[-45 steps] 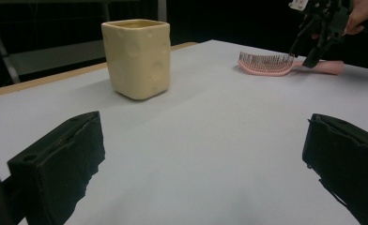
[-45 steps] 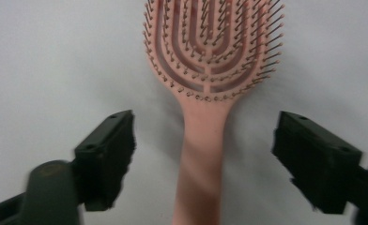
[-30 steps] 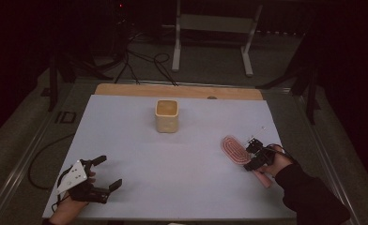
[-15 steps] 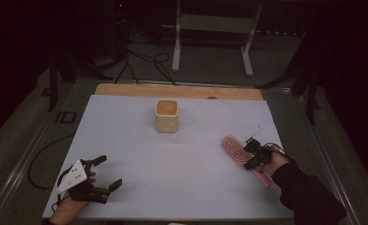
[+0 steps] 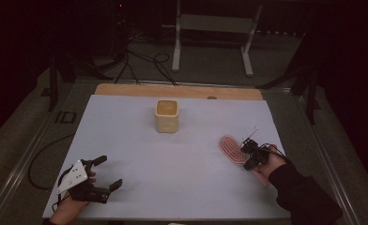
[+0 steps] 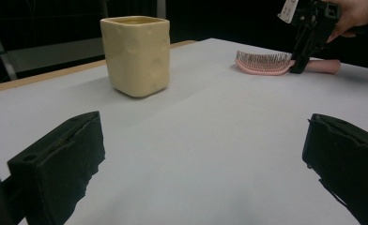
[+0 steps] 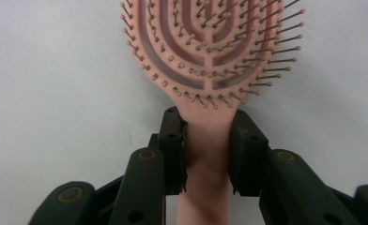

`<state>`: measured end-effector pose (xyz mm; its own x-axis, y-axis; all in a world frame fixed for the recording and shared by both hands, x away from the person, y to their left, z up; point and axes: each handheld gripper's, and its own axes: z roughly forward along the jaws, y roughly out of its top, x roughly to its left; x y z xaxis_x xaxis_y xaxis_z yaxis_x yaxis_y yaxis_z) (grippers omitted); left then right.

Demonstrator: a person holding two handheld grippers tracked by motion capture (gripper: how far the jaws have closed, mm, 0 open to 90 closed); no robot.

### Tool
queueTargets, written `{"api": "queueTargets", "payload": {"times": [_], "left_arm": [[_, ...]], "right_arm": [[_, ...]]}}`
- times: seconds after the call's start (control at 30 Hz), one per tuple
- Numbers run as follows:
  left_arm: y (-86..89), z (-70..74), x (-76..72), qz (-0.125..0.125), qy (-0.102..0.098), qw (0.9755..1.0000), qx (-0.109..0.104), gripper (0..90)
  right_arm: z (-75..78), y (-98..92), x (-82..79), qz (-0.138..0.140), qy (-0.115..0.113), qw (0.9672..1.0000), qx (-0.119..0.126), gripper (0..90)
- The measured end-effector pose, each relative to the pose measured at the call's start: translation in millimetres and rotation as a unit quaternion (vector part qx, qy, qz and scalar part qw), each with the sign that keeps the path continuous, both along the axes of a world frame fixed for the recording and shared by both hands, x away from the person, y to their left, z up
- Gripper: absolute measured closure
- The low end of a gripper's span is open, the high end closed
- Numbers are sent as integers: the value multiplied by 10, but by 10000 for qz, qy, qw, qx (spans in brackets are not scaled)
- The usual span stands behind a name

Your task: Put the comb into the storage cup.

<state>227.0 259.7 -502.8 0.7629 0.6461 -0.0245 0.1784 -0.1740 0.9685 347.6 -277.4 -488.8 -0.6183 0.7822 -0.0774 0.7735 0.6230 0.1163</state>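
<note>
right gripper (image 7: 205, 140) closing, clamping pink plastic hairbrush (image 7: 210, 51) at its neck by the desk's right edge | light, stiff, slick handle | left gripper (image 5: 97, 180) fingers apart, idling

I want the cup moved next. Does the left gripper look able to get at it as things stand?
Probably yes: the left gripper has open, empty jaws, and bare table lies between it and the cup. The brush sits off to the side.
</note>
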Motion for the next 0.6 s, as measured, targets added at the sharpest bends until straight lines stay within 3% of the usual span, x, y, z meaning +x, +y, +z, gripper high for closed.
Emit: {"api": "queueTargets", "payload": {"times": [0.17, 0.6], "left_arm": [[6, 0, 0, 25, 4, 10000, -8, 0], [1, 1, 1, 7, -2, 10000, 4, 0]], "right_arm": [[11, 16, -26, 46, -135, 9999, -20, 705], [111, 27, -75, 25, -508, 9969, 599, 706]]}}
